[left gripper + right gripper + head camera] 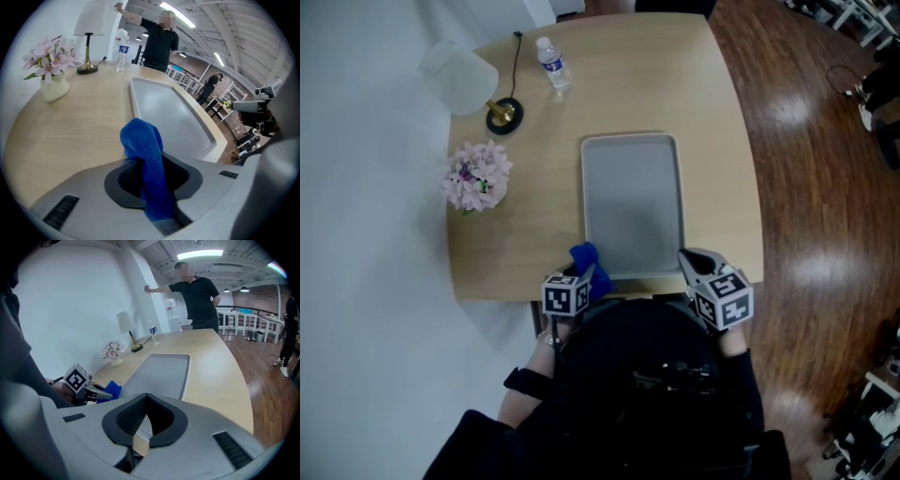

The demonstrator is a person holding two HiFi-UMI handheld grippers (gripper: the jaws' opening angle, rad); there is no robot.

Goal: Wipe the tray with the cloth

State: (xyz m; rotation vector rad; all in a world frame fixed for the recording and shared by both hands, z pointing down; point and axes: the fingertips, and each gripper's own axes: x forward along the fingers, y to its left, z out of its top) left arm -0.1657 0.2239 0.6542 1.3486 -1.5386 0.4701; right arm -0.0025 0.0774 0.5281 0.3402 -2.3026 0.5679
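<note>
A grey tray lies empty on the light wooden table, its short side toward me. At the tray's near left corner my left gripper is shut on a blue cloth. In the left gripper view the cloth sticks up out of the left gripper in a bunch, just short of the tray. My right gripper hovers over the near right corner. In its own view the right gripper stands shut with nothing in it, and the cloth shows at the left.
At the table's far left stand a white lamp, a water bottle and a vase of pink flowers. Wooden floor lies to the right. A person stands beyond the table's far end.
</note>
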